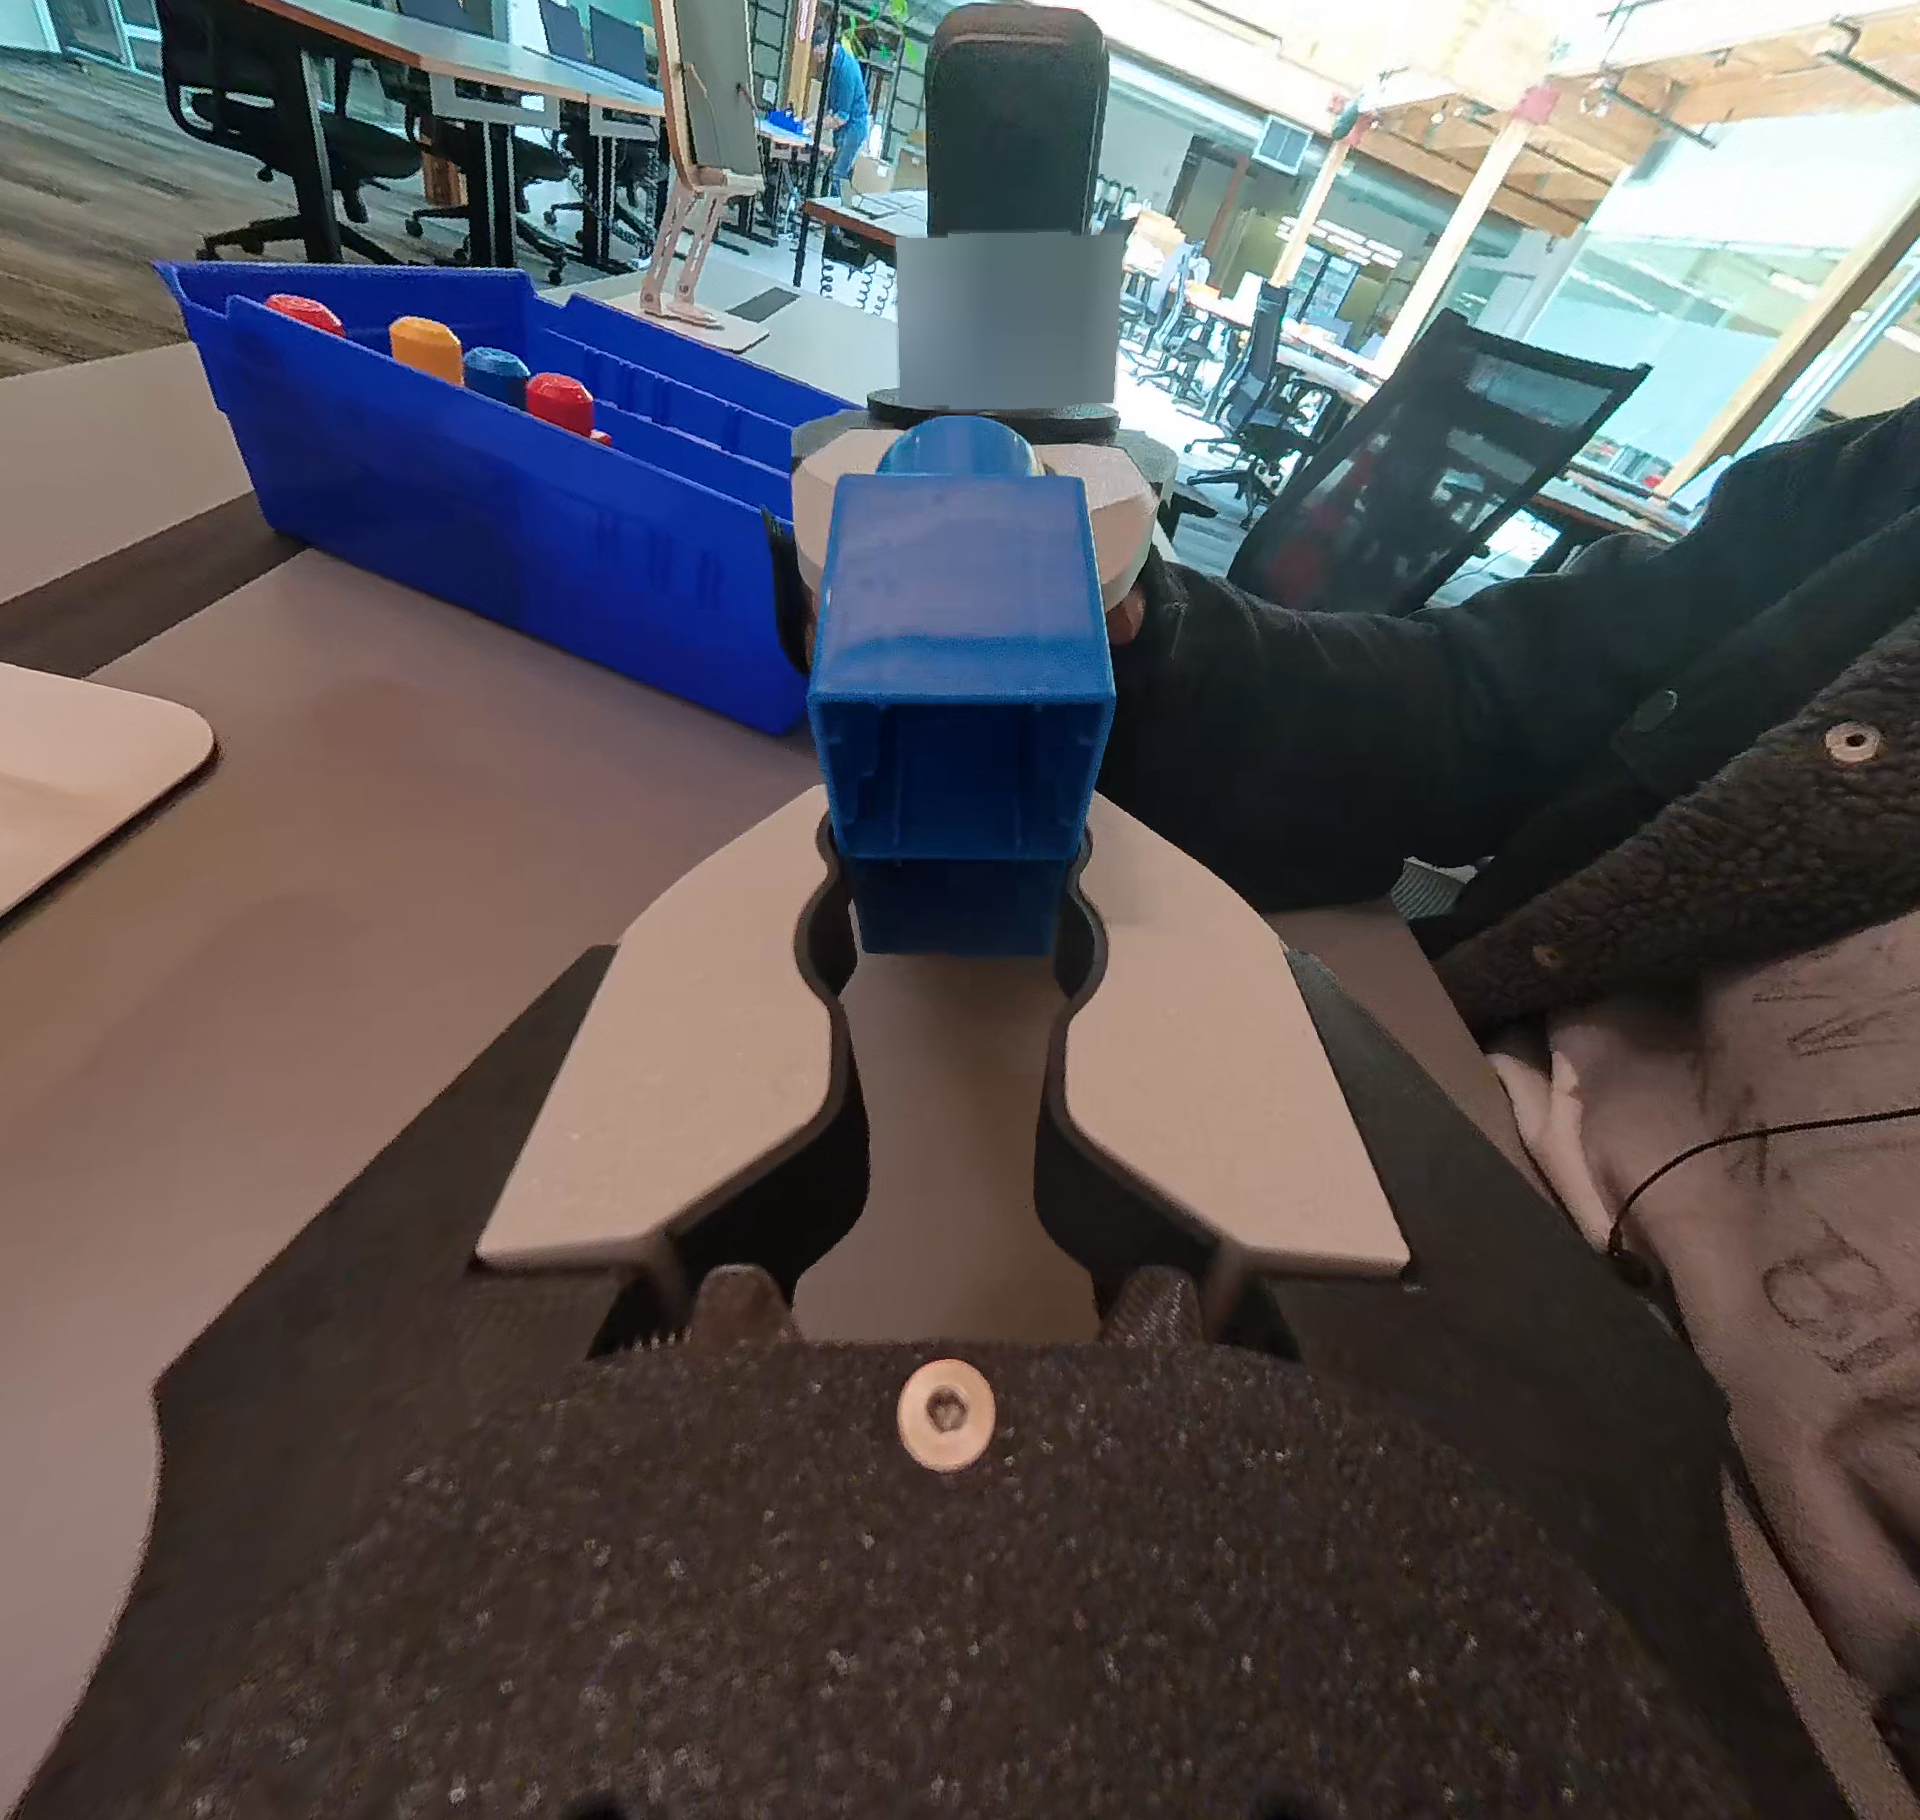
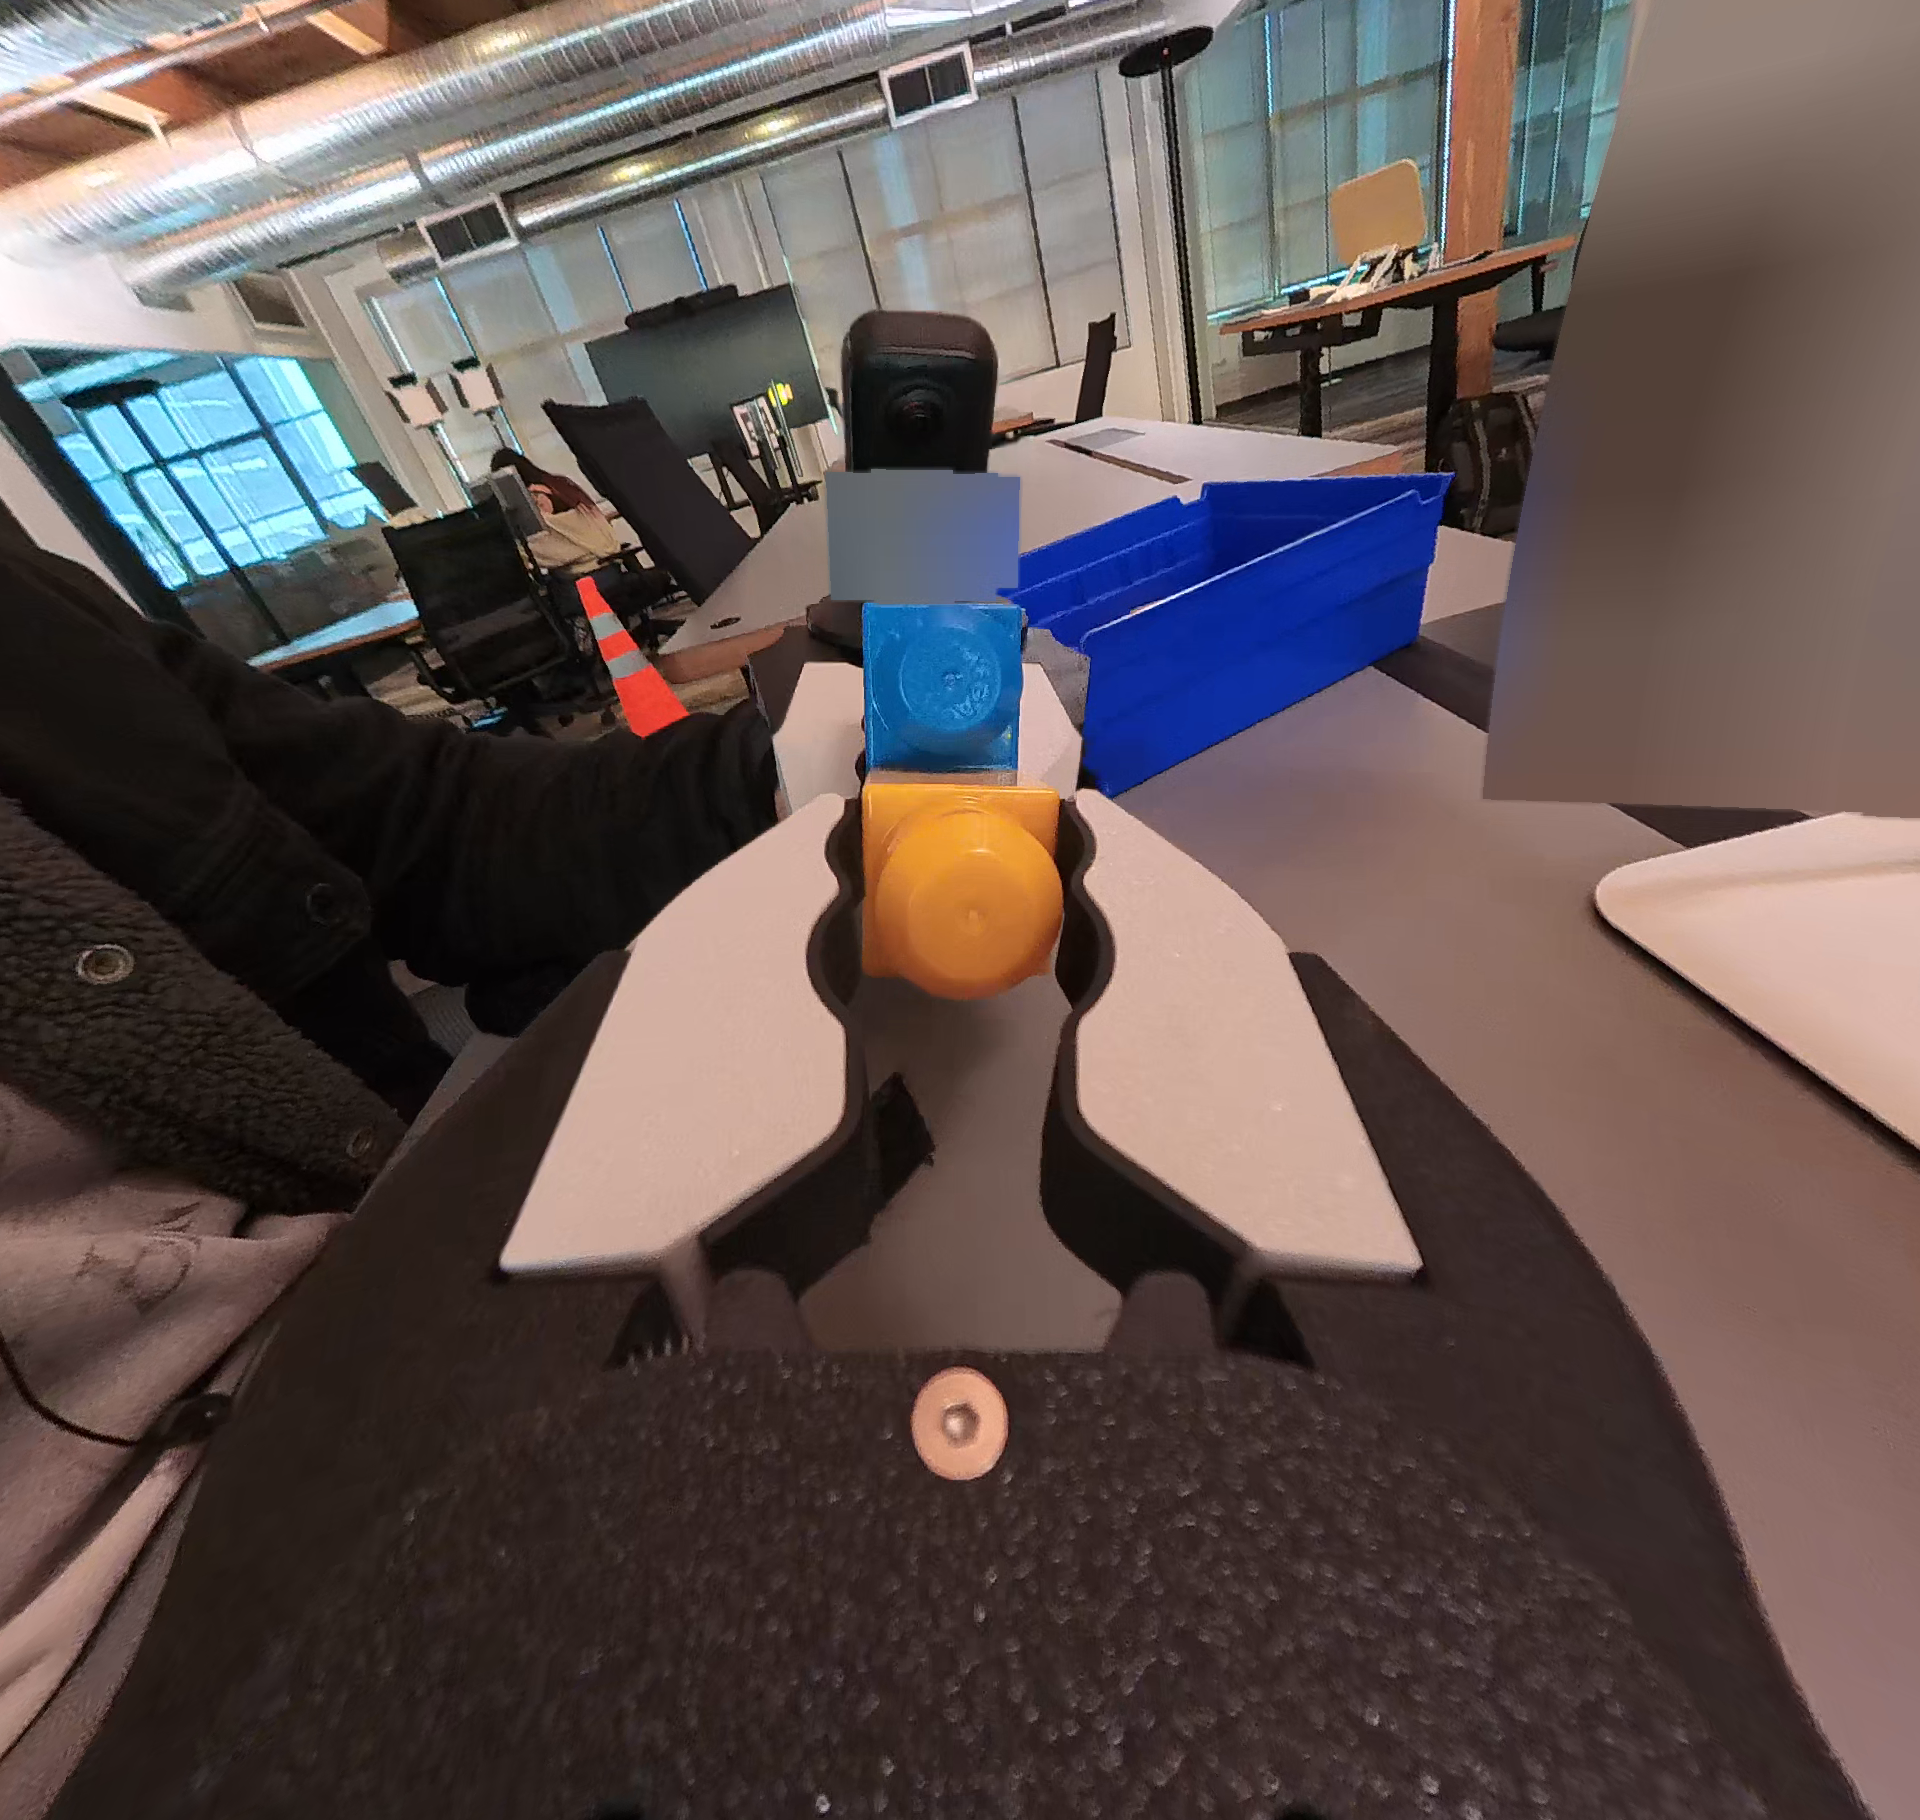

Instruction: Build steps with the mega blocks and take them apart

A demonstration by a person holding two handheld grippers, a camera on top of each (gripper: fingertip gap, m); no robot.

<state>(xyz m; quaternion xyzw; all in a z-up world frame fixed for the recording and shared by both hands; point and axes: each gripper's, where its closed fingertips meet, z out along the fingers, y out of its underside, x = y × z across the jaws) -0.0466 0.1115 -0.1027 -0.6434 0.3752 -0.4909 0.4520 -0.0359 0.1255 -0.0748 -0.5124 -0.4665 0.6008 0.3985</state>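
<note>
The bench (image 1: pixel 395 835) spreads grey beneath both claws; a blue bin (image 1: pixel 540 534) sits on it, ahead and to the left of the left claw (image 1: pixel 961 887), ahead and to the right of the right claw (image 2: pixel 961 887); inside the bin stand loose blocks (image 1: pixel 488 368), red, orange and blue, only their studs showing over the wall. A person's dark sleeve (image 1: pixel 1403 710) reaches in from the right of the left claw. The two claws face each other, tip to tip; the left claw is clamped on a blue block (image 1: pixel 961 648), whose hollow underside faces this camera and whose stud points away, toward the right claw; the right claw is clamped on an orange block (image 2: pixel 961 887), its stud turned back toward its own camera; the blue block (image 2: pixel 940 690) sits just beyond the orange one, touching it, stud also facing this camera.
</note>
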